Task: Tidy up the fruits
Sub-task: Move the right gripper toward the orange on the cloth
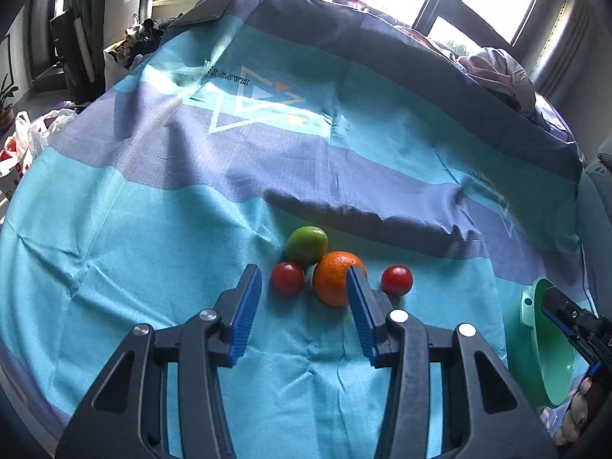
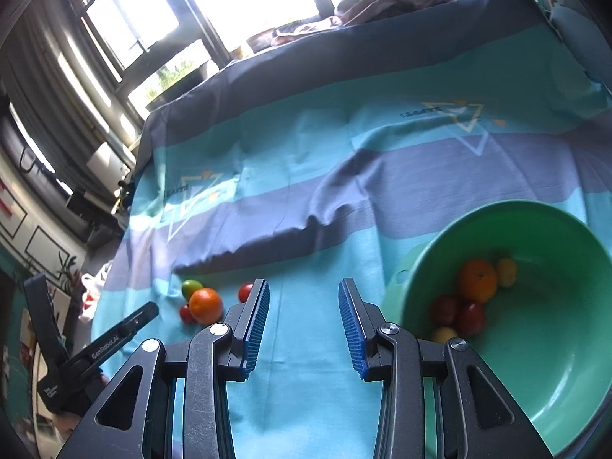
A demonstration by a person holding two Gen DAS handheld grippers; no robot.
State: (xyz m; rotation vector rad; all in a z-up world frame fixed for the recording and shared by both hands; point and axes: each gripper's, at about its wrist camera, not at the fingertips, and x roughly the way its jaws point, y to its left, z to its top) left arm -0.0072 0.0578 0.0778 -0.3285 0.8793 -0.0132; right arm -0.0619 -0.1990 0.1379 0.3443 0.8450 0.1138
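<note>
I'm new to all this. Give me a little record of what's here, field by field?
surface: striped cloth
loose fruit: orange, green fruit, two tomatoes
bowl: green, holds an orange, red and yellow fruit
left gripper: open, near the loose orange
right gripper: open, empty

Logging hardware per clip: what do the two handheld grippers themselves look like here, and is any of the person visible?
Both the left gripper and right gripper have black angular linkage frames with silver round pivot pins and blue ribbed finger pads. The right wrist view shows white "GenRobot.AI" lettering on the left gripper's body. Bare fingertips show at the left view's edge; no sleeve or cables visible.
</note>
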